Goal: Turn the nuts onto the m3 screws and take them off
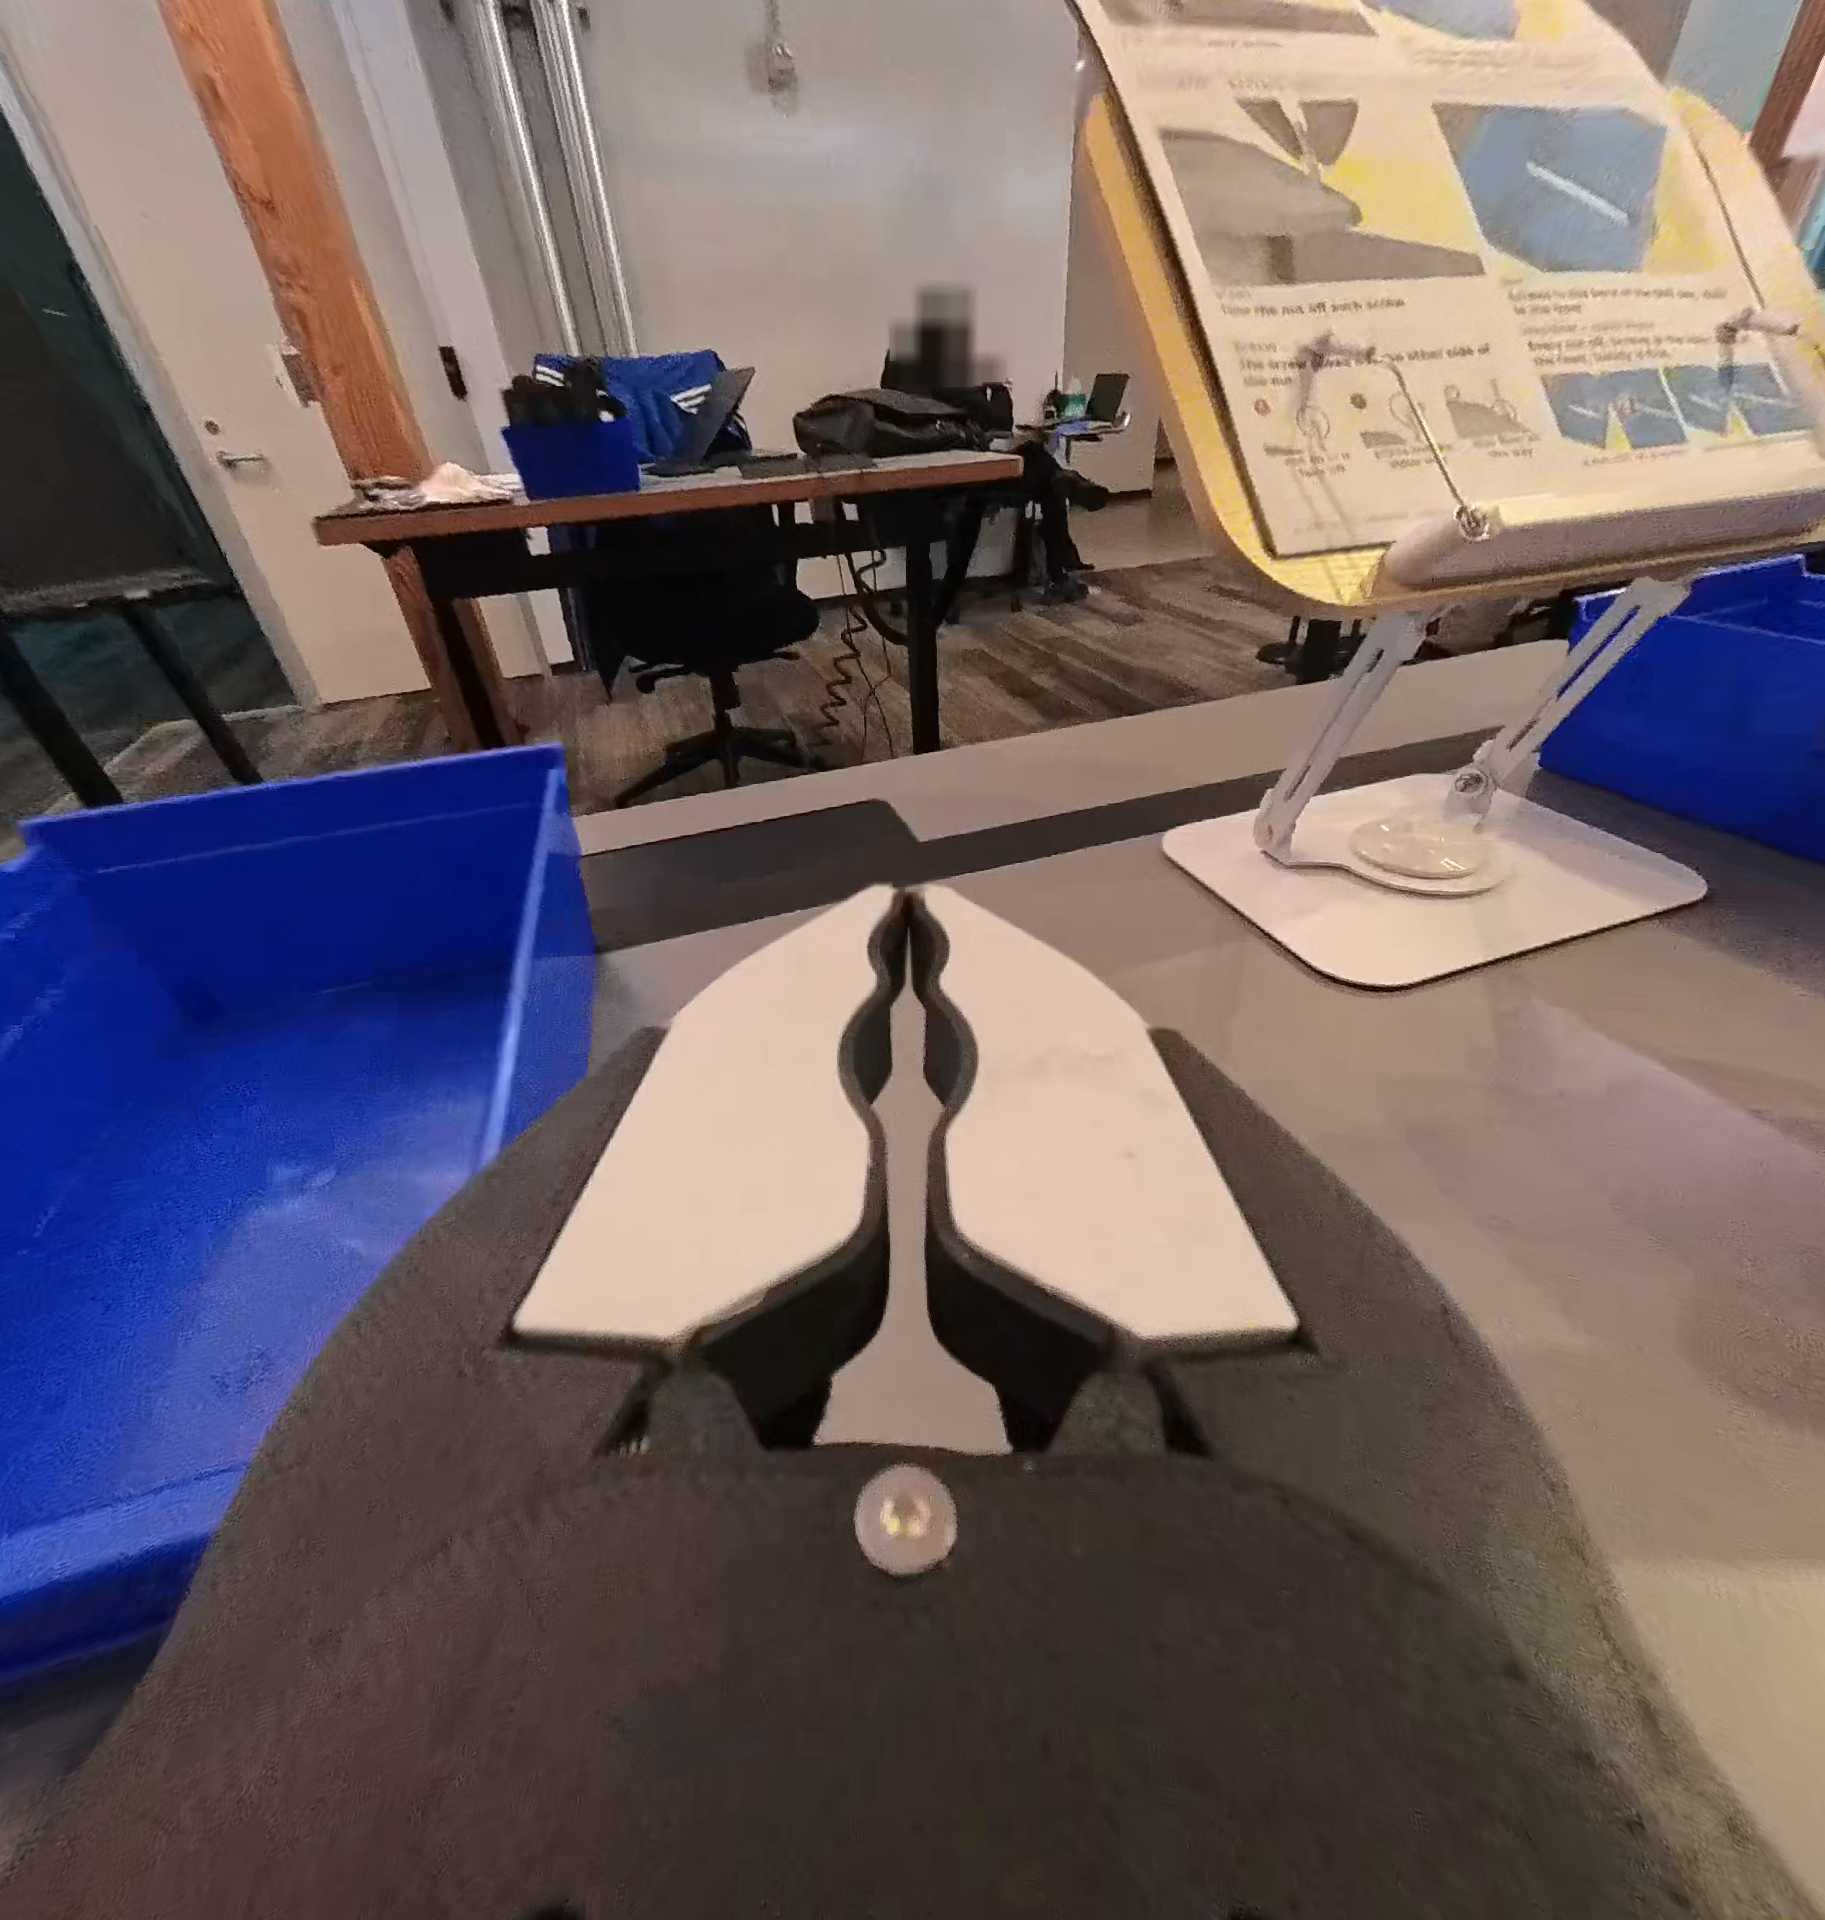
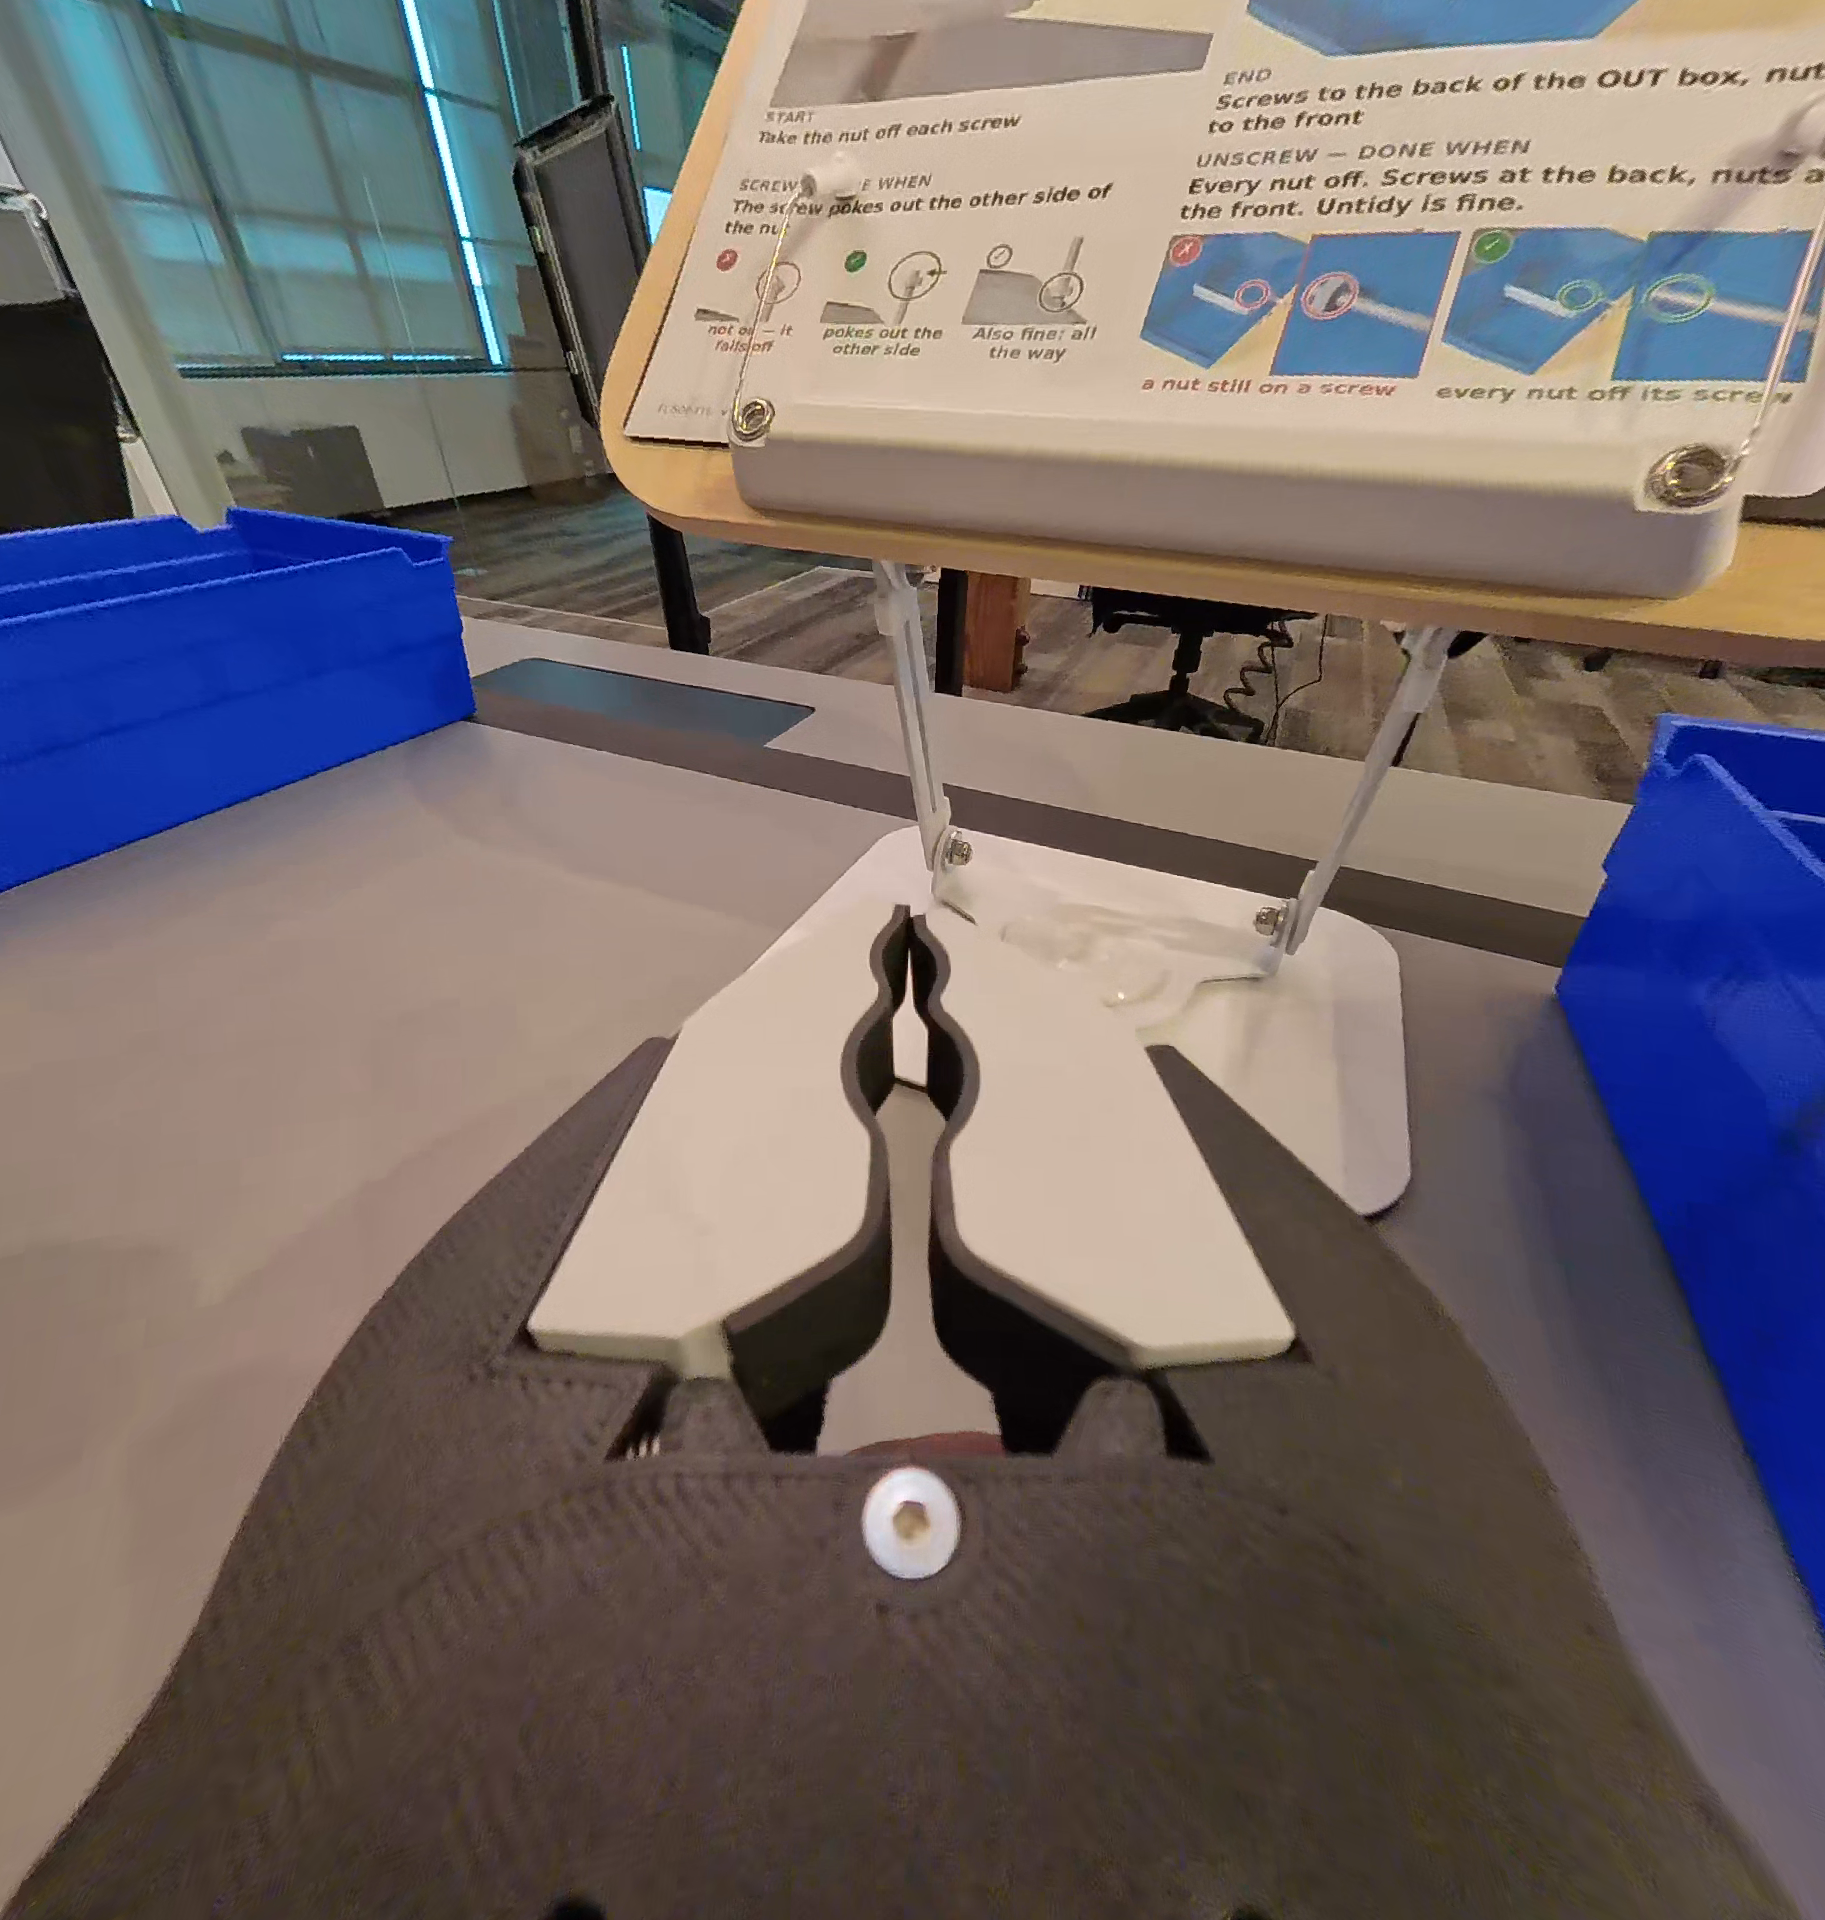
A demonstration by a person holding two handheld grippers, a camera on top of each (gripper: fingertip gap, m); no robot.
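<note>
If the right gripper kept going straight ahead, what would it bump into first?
Most likely the white stand that holds up the paper board. The right gripper is shut with nothing in it and points right at the stand's flat base on the grey table. How far off the base is, I cannot tell.
</note>
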